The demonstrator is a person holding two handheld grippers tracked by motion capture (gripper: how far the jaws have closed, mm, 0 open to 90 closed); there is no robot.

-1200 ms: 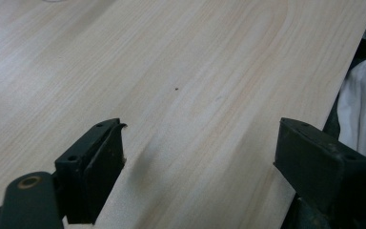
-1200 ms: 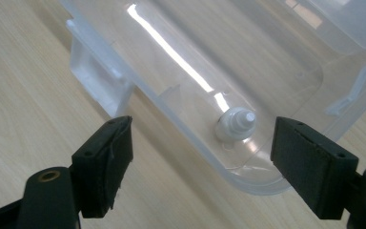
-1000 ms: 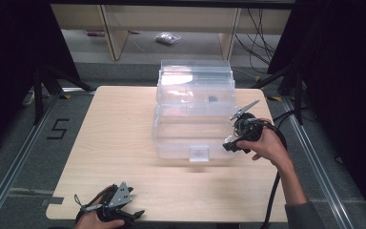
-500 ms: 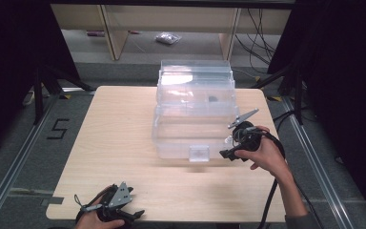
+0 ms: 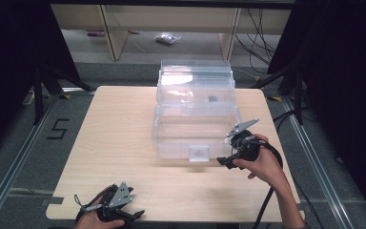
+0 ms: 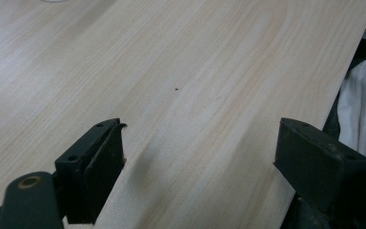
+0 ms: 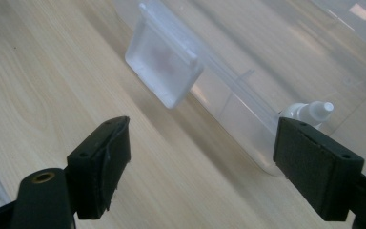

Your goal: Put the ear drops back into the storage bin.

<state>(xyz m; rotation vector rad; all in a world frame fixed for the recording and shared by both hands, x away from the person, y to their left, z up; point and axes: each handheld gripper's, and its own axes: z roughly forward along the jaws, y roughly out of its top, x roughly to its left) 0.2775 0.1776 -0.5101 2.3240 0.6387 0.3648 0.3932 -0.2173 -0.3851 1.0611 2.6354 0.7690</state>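
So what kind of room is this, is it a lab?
Probably a lab or test workshop. A plain wooden table stands inside a metal frame, black curtains hang at both sides, loose cables run along the floor, and a taped number 5 marks the floor.

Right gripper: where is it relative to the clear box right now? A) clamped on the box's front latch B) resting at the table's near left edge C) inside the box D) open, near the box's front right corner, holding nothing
D: the right gripper sits by the front right corner of the clear box, and in the right gripper view its jaws stand wide apart with the latch ahead, untouched.
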